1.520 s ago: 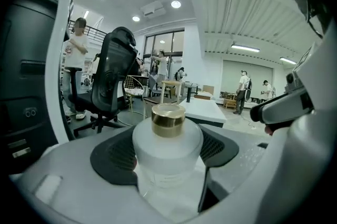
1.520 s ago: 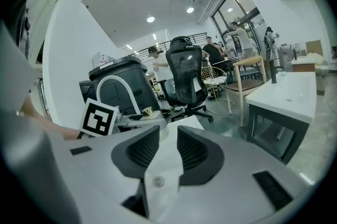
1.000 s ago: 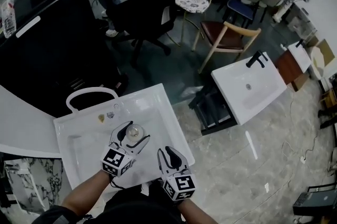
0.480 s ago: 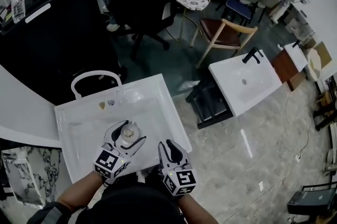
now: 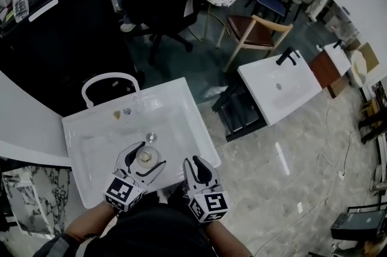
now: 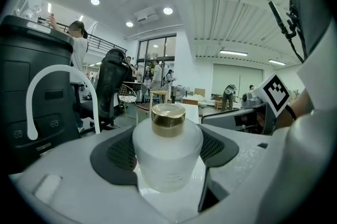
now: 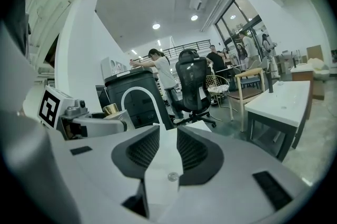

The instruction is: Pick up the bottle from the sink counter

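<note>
The grasp is made and the lift is the step in hand. The left gripper (image 5: 145,156) has its fingers (image 6: 118,154) spread to the width of the squat frosted white glass bottle with a gold cap (image 6: 167,157). The dark ribbed pads lie against the bottle's two flanks, so I judge it clamped. The bottle stands upright and deep between the fingers, close to their roots, with its cap above the pads.

From the head view the bottle is over the bowl of the white rectangular ceramic sink (image 5: 91,147). It is just this side of the round drain (image 5: 151,137) and well apart from the curved white tap (image 5: 109,81) at the far rim. Whether its base is clear of the sink surface, no view settles.

The right gripper (image 7: 168,136) hangs beside the left near the sink's front edge. Its fingers are drawn nearly together with only a narrow slit between them, and they hold nothing.

The next move calls for a straight upward raise with steady squeeze. The glass looks smooth and could slip if tilted.
</note>
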A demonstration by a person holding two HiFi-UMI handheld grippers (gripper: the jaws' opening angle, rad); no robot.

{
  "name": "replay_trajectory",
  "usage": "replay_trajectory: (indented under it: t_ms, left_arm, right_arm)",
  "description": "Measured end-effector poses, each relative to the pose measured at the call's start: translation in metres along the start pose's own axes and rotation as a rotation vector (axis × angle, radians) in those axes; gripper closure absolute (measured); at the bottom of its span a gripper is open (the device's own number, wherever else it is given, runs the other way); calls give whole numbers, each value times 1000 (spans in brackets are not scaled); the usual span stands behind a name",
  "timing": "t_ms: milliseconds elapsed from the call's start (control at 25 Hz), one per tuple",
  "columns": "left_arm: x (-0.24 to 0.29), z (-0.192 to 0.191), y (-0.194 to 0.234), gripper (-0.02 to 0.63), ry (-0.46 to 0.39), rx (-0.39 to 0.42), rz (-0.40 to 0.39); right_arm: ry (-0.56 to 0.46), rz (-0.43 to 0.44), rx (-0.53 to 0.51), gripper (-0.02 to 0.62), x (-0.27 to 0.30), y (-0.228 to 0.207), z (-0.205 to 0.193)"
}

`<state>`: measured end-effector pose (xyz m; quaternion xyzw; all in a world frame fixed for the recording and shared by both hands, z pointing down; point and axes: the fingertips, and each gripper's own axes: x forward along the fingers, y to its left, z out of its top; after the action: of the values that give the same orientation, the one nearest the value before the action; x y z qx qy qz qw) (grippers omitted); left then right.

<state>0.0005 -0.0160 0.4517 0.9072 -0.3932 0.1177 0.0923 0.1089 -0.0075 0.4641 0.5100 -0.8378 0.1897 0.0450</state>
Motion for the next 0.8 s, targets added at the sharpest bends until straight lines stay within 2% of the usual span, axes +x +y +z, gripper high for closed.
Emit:
replay_trajectory:
  t_ms: [240,400,600,800]
  left_arm:
    - [-12,10,-7,267,2,-8,-23]
    - [-14,24,-7,267,-9,16,-30]
    - [-14,30,-6,267,-9,32,-34]
    - [-11,28,-3,267,-6,19,-35]
  right_arm:
    - [-42,-14,-8,492,-6,0,18]
    - [-97,-22,-83,492,-9,5,45]
    - [-128,-14,-124,569,-10,7,55]
    - [-120,-8,-119,588,-5,6,52]
